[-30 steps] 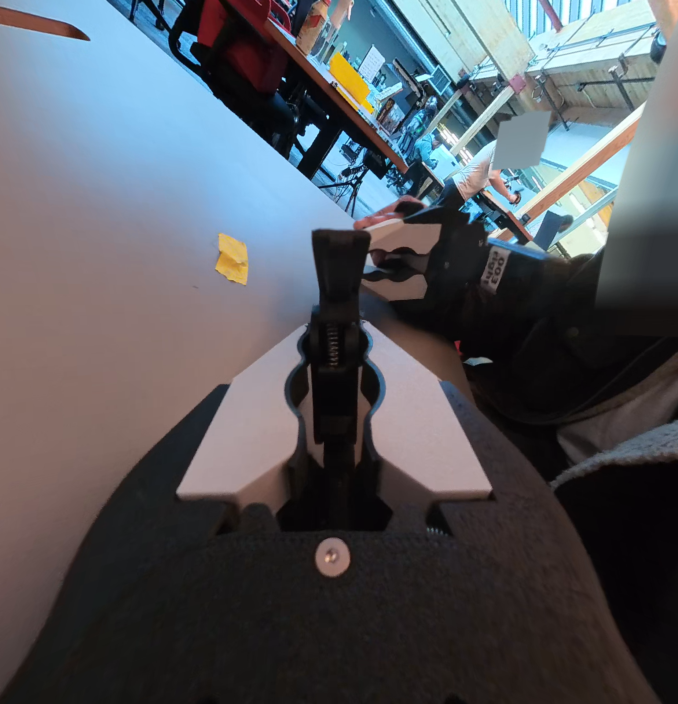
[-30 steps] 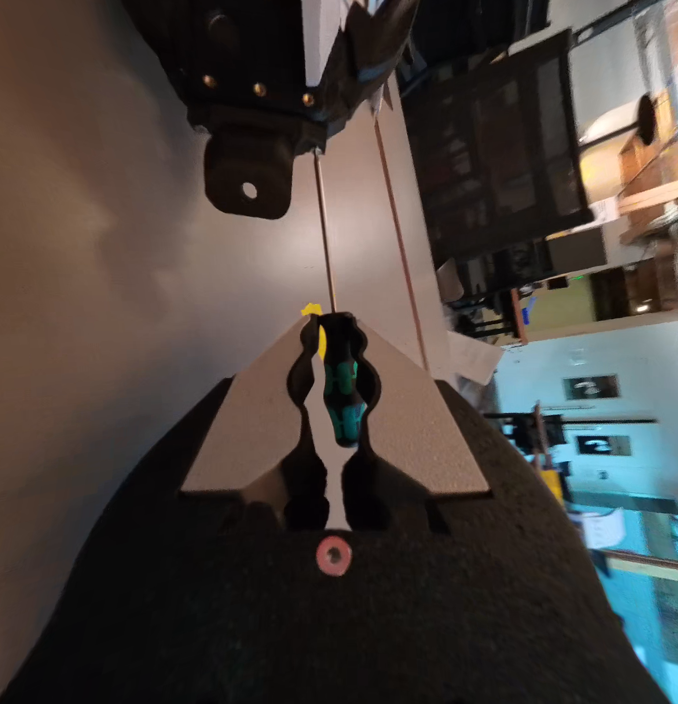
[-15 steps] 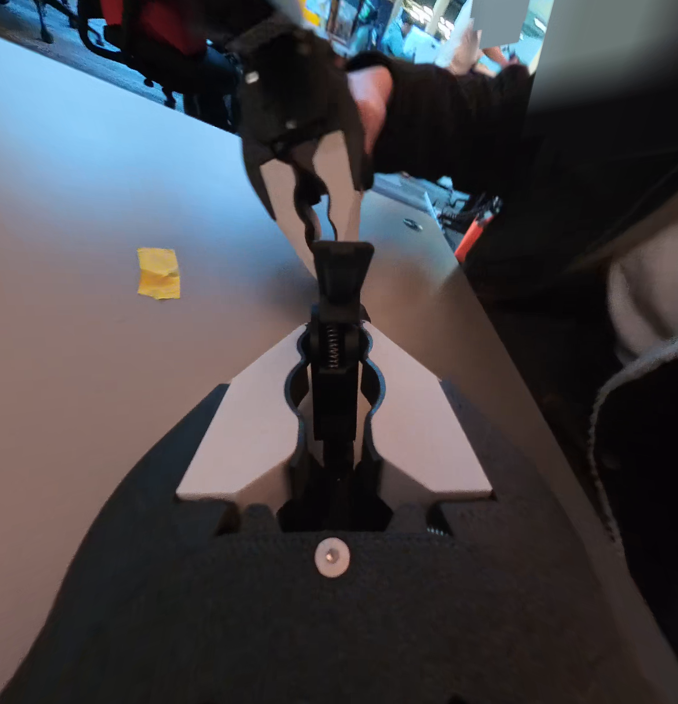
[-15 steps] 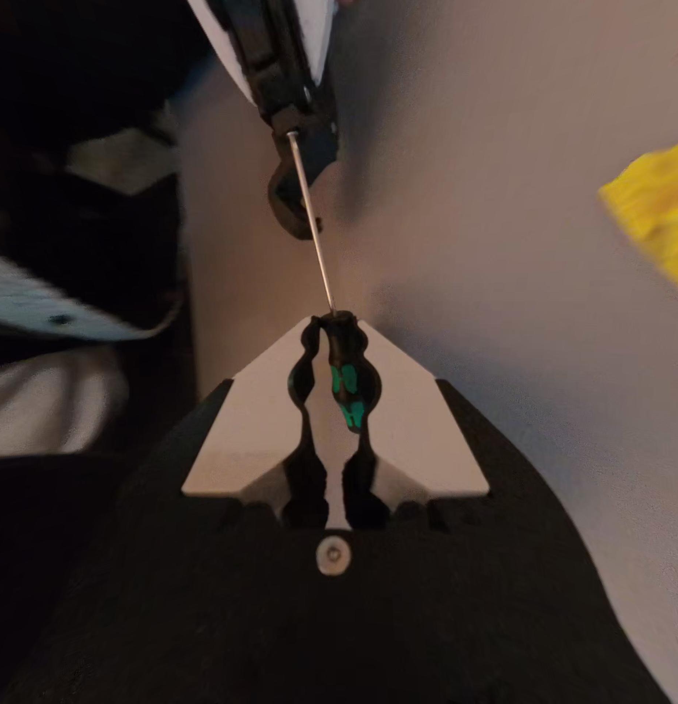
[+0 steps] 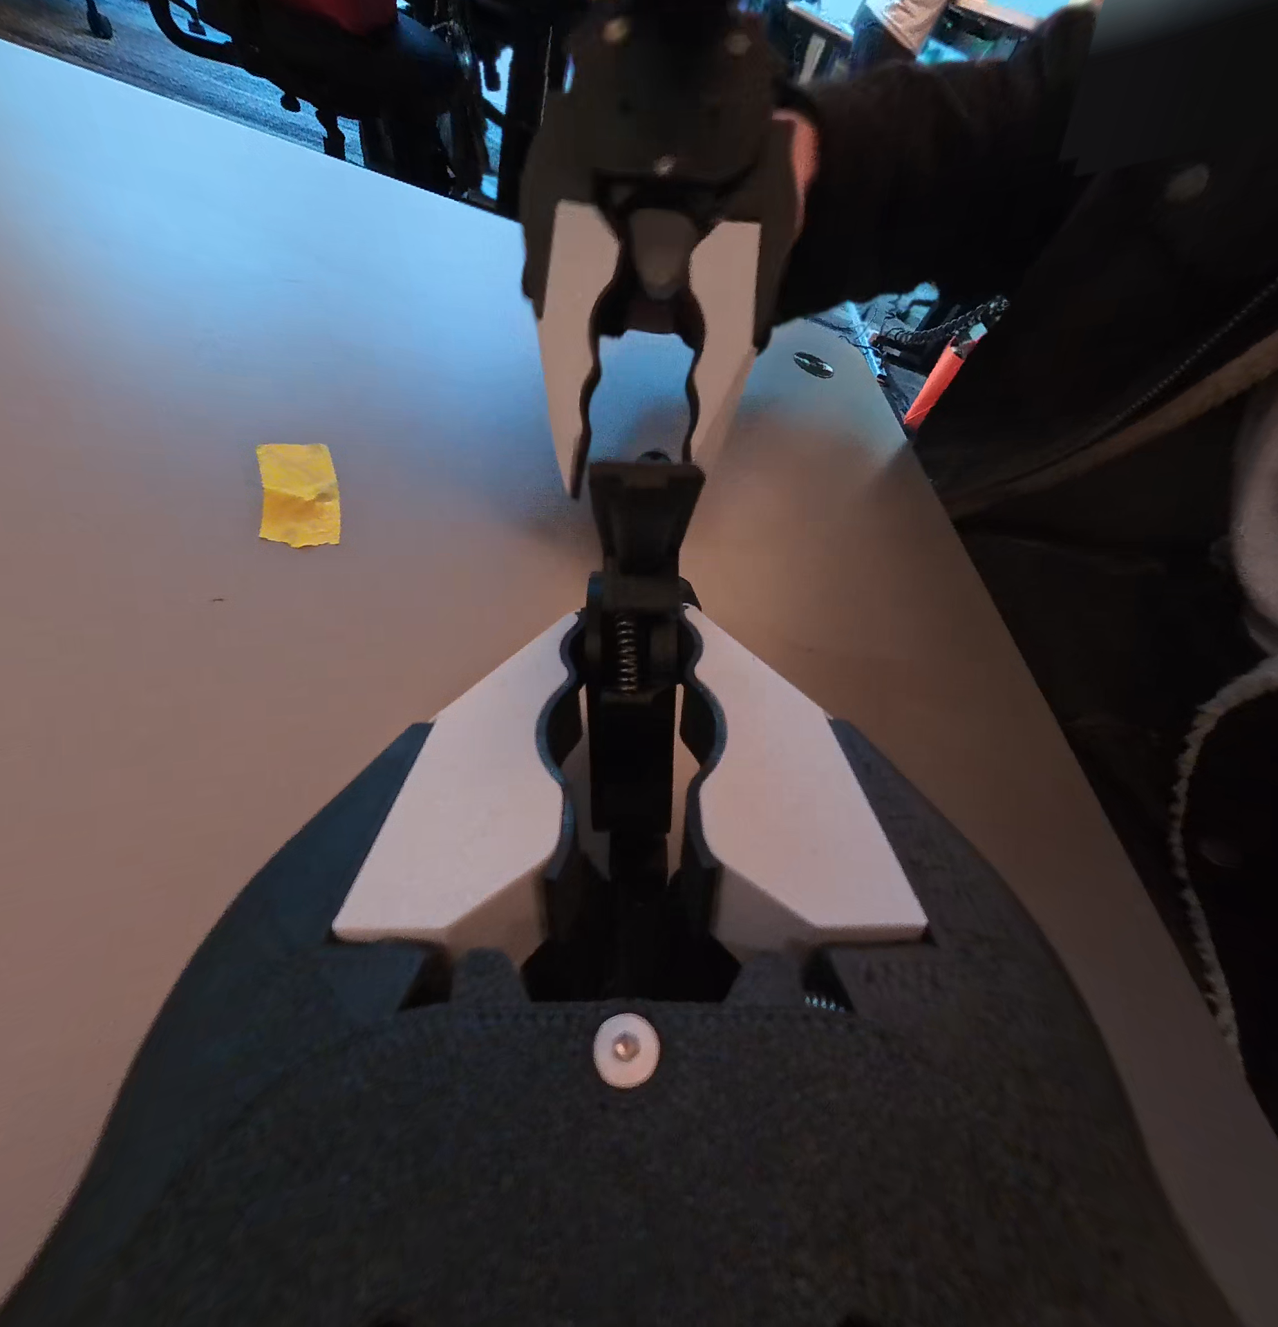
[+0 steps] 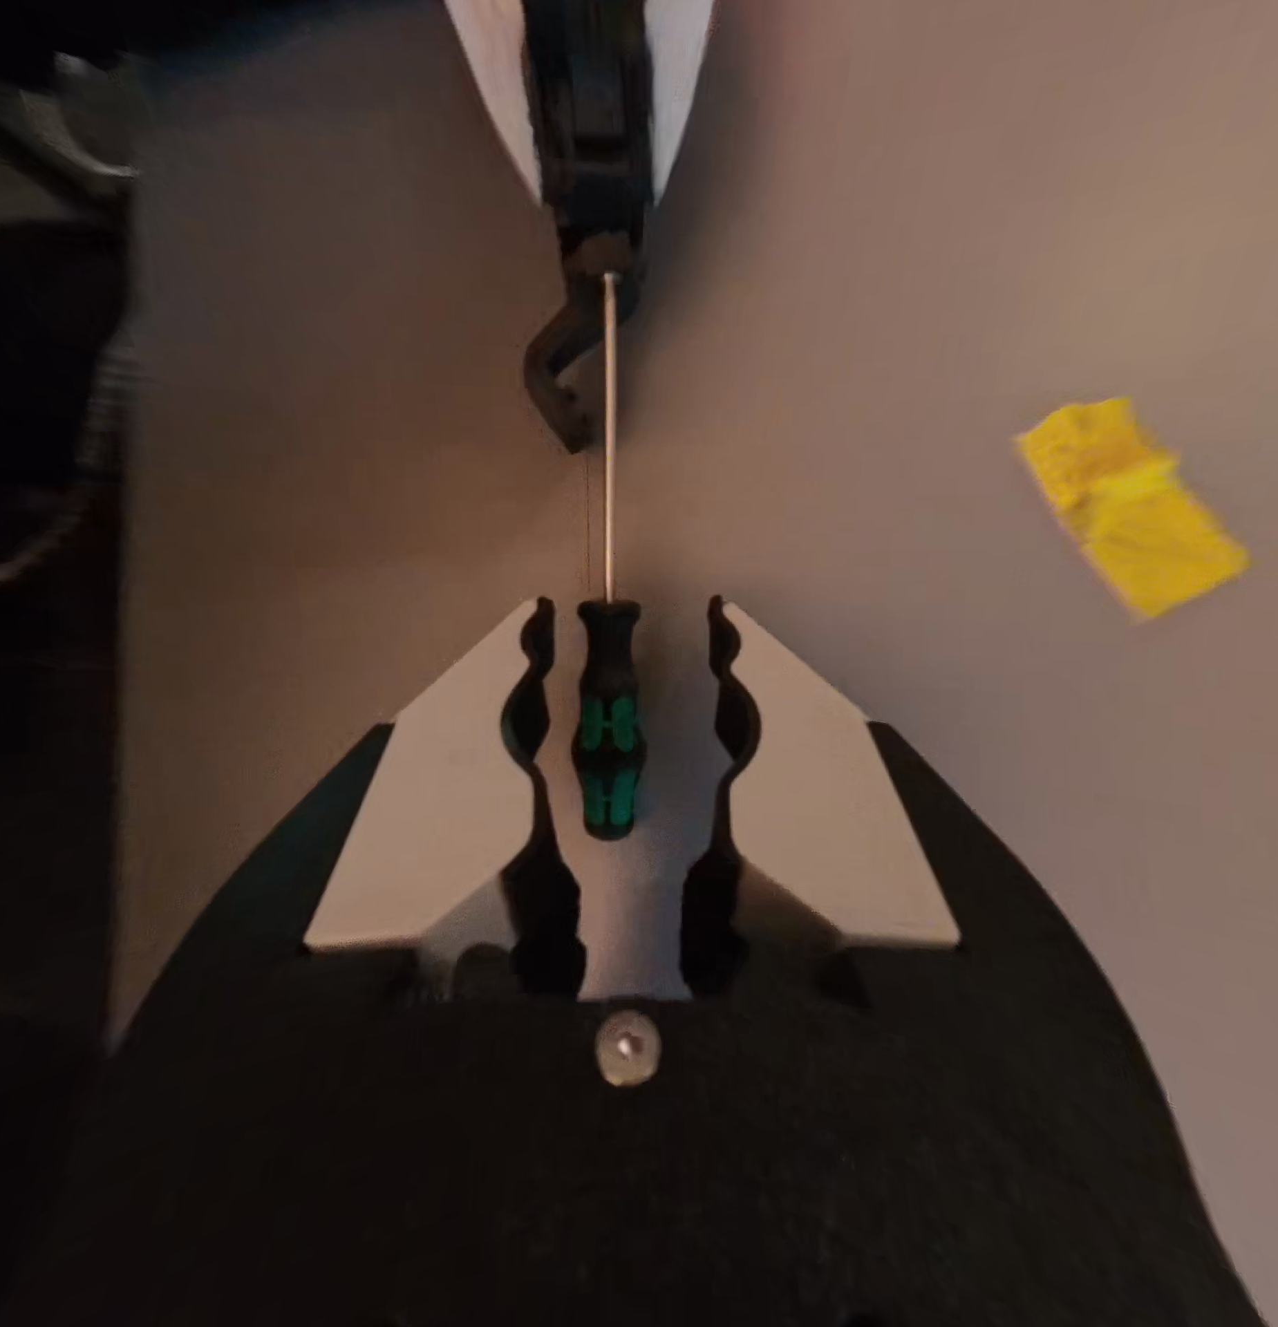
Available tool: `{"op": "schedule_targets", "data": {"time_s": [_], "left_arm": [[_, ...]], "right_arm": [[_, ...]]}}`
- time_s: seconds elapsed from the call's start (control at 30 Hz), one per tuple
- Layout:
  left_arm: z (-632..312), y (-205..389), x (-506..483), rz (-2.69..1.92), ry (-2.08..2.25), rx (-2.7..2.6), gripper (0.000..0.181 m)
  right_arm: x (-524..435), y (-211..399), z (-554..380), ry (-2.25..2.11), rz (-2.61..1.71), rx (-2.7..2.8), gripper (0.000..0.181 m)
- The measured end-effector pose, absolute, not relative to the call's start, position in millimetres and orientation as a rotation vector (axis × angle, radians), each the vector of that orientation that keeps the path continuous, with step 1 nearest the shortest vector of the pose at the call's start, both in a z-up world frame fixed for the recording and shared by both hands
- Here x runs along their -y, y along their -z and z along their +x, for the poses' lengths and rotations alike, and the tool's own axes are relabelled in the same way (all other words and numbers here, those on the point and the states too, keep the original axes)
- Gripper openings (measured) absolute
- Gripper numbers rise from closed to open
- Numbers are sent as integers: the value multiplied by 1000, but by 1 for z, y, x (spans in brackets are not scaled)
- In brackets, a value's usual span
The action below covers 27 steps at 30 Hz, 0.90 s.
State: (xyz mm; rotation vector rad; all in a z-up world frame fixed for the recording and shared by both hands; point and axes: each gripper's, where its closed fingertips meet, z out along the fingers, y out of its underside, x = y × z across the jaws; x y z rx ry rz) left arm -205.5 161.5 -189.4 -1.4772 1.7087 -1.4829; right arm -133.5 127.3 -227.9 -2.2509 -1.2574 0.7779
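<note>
My left gripper (image 5: 632, 617) is shut on a black plastic part with a small spring (image 5: 643, 531) and holds it above the grey table (image 5: 155, 287). The part also shows in the right wrist view (image 6: 585, 237), sticking out of the left gripper's white fingers (image 6: 492, 93). My right gripper (image 6: 628, 607) is open. A small screwdriver with a black and green handle (image 6: 607, 725) stands between its pads, with a gap on each side. The thin metal shaft (image 6: 608, 431) runs forward and its tip meets the black part. In the left wrist view the right gripper (image 5: 639, 459) faces me, fingers spread.
A piece of yellow tape (image 5: 298, 495) lies on the table, to the right in the right wrist view (image 6: 1131, 510). A person's dark sleeve (image 5: 909, 143) holds the right gripper. The table edge runs along the right, with an orange object (image 5: 937, 380) and cables beyond it. Tip to tip, the grippers are about 10 cm apart.
My right gripper was shut on the screwdriver handle and has now opened, so the pads stand clear of it. The screwdriver has lined up straight with the black part. My left gripper keeps its hold.
</note>
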Motion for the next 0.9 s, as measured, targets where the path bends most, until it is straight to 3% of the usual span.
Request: {"op": "schedule_targets", "data": {"time_s": [0.13, 0.3, 0.43, 0.47, 0.57, 0.77, 0.83, 0.9], "left_arm": [[-205, 190, -163, -1501, 1494, -1695, 21], [-205, 190, -163, -1513, 1503, -1688, 21], [-204, 190, -162, -1514, 1505, -1689, 21], [-204, 190, -162, -1515, 1506, -1689, 21], [-205, 191, -161, -1509, 1501, -1704, 21], [-205, 188, -156, -1446, 1494, -1725, 21], [-206, 188, -155, -1441, 1498, -1737, 21], [-207, 187, -157, -1450, 1507, -1724, 21]], "right_arm": [[-134, 213, -119, -107, -2004, 1178, 46], [-121, 228, -120, 330, -1867, 1220, 44], [-130, 231, -119, 377, -1859, 1242, 12], [-130, 231, -119, 365, -1860, 1268, 12], [-127, 233, -121, 49, -2003, 1298, 12], [-105, 230, -134, -1378, -2384, 981, 12], [-97, 229, -137, -1610, -2399, 961, 12], [-98, 229, -139, -1578, -2366, 993, 12]]}}
